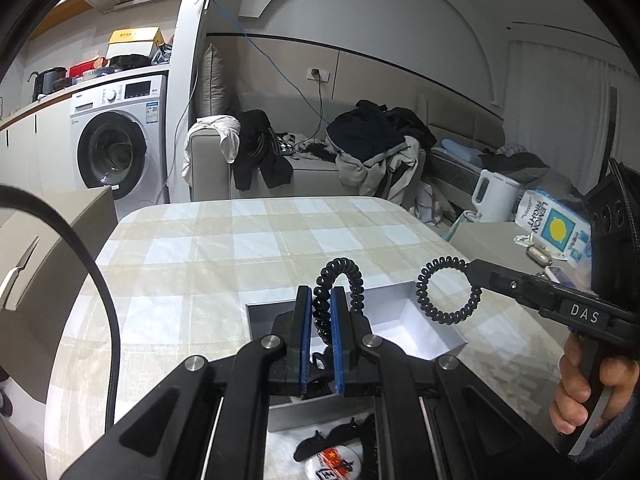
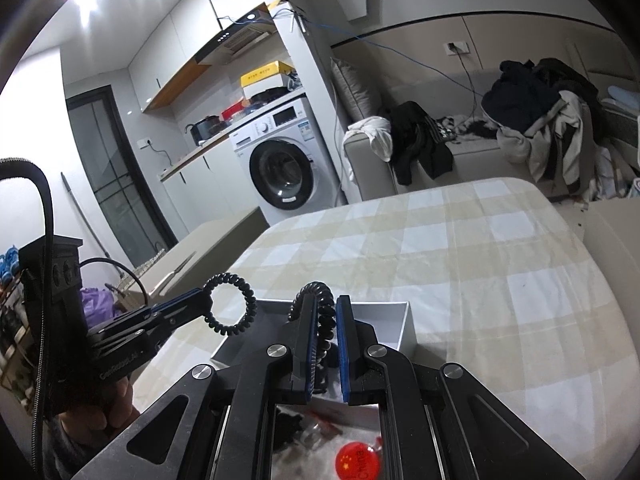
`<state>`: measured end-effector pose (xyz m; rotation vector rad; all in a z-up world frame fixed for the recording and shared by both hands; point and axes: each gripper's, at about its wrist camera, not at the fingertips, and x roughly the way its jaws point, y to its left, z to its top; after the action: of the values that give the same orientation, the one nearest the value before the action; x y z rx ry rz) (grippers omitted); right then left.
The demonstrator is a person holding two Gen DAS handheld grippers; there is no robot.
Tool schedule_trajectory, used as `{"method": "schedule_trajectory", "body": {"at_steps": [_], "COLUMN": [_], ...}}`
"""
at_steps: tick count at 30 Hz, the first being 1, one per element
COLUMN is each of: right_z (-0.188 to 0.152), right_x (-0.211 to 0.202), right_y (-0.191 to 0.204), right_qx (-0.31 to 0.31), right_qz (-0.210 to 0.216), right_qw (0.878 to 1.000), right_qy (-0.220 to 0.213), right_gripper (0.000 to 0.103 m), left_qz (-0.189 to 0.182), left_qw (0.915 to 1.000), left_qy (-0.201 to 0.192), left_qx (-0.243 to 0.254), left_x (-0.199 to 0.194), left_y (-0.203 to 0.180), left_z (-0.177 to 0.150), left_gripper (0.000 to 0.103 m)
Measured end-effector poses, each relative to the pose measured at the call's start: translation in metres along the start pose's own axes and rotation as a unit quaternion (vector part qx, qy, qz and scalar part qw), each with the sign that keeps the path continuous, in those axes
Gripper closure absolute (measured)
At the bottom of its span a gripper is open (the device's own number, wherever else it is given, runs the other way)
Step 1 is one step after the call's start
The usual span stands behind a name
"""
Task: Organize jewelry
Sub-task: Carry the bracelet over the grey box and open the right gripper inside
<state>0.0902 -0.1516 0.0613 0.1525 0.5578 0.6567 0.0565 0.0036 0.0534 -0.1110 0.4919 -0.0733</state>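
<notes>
Right now my left gripper (image 1: 321,322) and right gripper (image 2: 323,330) each pinch a black spiral hair tie (image 1: 339,280) (image 2: 230,304) above the open white box (image 1: 420,324), which lies just below and beyond both, nearer my right.

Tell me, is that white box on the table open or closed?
Open. The white box has no lid on it, and its bare white inside shows in both views.

The checked tablecloth (image 1: 280,240) lies bare across the middle of the frame, open to pass; the white box (image 1: 416,328) blocks the lower centre; clutter crowds the right edge.
</notes>
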Motion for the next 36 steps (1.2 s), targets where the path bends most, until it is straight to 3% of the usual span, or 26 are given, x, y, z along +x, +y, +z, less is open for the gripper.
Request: {"method": "schedule_trajectory", "body": {"at_steps": [12,36], "right_z": [-0.016,-0.022], "right_x": [0.030,0.041], "right_y": [-0.014,-0.014], "right_qx": [0.007,0.000], "right_qz": [-0.007,-0.017], "right_qw": [0.999,0.998], "right_qy": [0.042,0.059], "right_gripper": [0.095,0.095], "left_qz": [0.018,0.012], "left_qw": [0.9992,0.9984], "left_qy": [0.036,0.056], "left_qx": [-0.002,-0.007], "left_x": [0.019,0.029], "left_y": [0.010,0.016], "left_z": [-0.009,-0.012], "left_gripper": [0.098,0.098]}}
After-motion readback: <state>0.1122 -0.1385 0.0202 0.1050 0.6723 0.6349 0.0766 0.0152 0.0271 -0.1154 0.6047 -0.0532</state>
